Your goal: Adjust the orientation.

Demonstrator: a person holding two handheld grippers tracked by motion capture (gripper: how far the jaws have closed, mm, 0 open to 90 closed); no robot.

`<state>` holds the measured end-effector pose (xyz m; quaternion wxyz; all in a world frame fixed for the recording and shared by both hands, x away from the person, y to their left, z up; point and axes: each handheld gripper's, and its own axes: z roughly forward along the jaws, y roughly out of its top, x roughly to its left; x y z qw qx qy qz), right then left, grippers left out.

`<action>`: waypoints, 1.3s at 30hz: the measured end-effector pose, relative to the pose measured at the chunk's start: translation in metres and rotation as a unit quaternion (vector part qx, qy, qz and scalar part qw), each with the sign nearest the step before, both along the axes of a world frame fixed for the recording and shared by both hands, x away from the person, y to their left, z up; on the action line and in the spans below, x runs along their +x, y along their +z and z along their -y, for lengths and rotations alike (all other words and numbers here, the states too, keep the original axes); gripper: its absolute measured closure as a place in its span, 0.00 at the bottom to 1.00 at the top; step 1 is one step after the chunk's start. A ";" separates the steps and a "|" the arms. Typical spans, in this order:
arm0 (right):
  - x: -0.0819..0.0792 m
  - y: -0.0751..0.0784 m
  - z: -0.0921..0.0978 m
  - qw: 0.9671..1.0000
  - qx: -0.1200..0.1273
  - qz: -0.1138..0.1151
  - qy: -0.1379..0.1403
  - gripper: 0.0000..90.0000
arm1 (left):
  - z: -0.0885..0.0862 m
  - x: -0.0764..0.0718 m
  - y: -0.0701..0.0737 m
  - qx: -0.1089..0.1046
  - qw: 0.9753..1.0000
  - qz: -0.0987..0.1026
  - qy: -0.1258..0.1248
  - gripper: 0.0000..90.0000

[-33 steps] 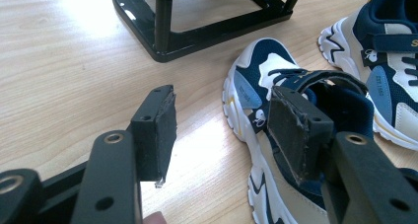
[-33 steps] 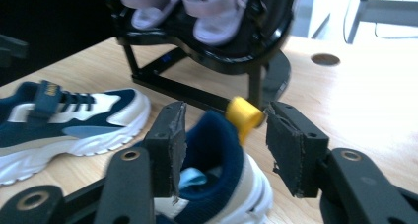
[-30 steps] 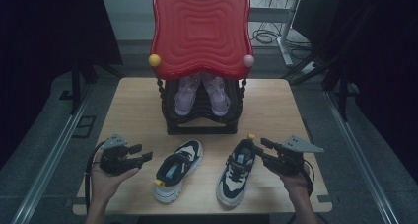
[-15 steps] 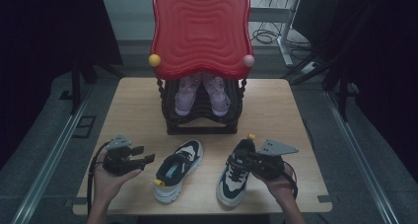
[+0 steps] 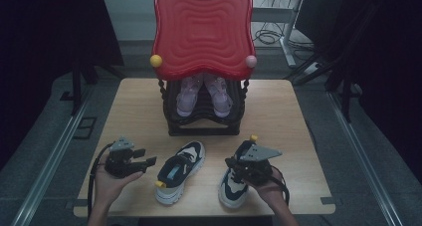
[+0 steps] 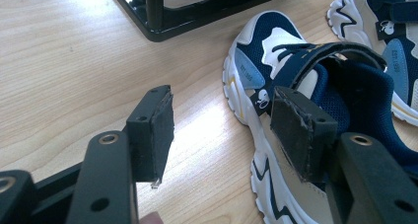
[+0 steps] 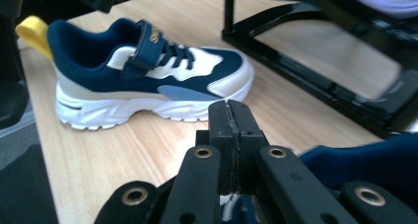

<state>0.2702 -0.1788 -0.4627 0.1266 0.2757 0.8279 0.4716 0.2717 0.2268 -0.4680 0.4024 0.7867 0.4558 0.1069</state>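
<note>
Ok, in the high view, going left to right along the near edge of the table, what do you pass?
Left gripper → left sneaker → right sneaker, with the right gripper over it.

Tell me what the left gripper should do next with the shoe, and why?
Probably ease the left gripper a little toward the left shoe so its heel collar sits between the jaws, then close. The jaws stand open, one already beside the collar in the left gripper view, the other over bare table. The right gripper is shut at the right shoe.
</note>
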 end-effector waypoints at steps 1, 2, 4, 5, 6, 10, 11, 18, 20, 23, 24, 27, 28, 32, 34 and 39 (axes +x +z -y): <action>0.000 -0.002 -0.003 1.000 -0.004 -0.003 0.005 0.99 | 0.000 0.000 0.000 0.001 1.000 -0.001 0.000 0.47; -0.001 -0.003 -0.006 1.000 -0.008 -0.008 0.010 0.99 | 0.000 0.000 -0.001 0.001 1.000 -0.002 0.001 0.47; -0.002 -0.007 -0.012 0.999 -0.020 -0.015 0.021 0.99 | -0.001 0.001 -0.001 0.001 1.000 -0.003 0.000 0.47; -0.002 -0.009 -0.015 0.999 -0.024 -0.017 0.026 0.99 | -0.001 0.001 -0.002 0.001 1.000 -0.004 0.000 0.47; -0.003 -0.011 -0.018 0.999 -0.031 -0.019 0.029 0.99 | -0.001 0.001 -0.002 0.001 1.000 -0.004 0.000 0.47; -0.005 -0.017 -0.028 0.998 -0.047 -0.030 0.039 0.99 | -0.001 0.001 -0.004 0.002 1.000 -0.007 -0.002 0.47; -0.006 -0.019 -0.030 0.997 -0.052 -0.033 0.039 0.99 | -0.001 0.001 -0.004 0.002 1.000 -0.007 -0.002 0.47; -0.009 -0.025 -0.036 0.995 -0.085 -0.038 0.037 0.99 | -0.002 0.002 -0.005 0.002 1.000 -0.012 -0.003 0.46; -0.009 -0.026 -0.037 0.994 -0.091 -0.039 0.037 0.99 | -0.002 0.002 -0.005 0.003 1.000 -0.013 -0.003 0.46; -0.011 -0.028 -0.039 0.994 -0.099 -0.041 0.036 0.99 | -0.003 0.002 -0.005 0.003 1.000 -0.013 -0.003 0.46; -0.012 -0.029 -0.038 0.993 -0.101 -0.042 0.035 0.99 | -0.003 0.002 -0.005 0.003 1.000 -0.014 -0.003 0.46; -0.013 -0.031 -0.037 0.993 -0.107 -0.046 0.032 0.99 | -0.004 0.002 -0.006 0.003 1.000 -0.014 -0.001 0.46; -0.014 -0.032 -0.036 0.992 -0.109 -0.047 0.031 0.99 | -0.004 0.002 -0.005 0.002 1.000 -0.014 -0.001 0.46; -0.014 -0.034 -0.034 0.992 -0.114 -0.051 0.030 1.00 | -0.007 0.002 -0.005 0.000 1.000 -0.014 0.003 0.46; -0.015 -0.034 -0.033 0.992 -0.115 -0.052 0.029 1.00 | -0.008 0.002 -0.005 0.001 1.000 -0.014 0.004 0.46; -0.019 -0.034 -0.030 0.991 -0.120 -0.049 0.028 1.00 | -0.007 0.002 -0.006 0.000 1.000 -0.016 0.003 0.46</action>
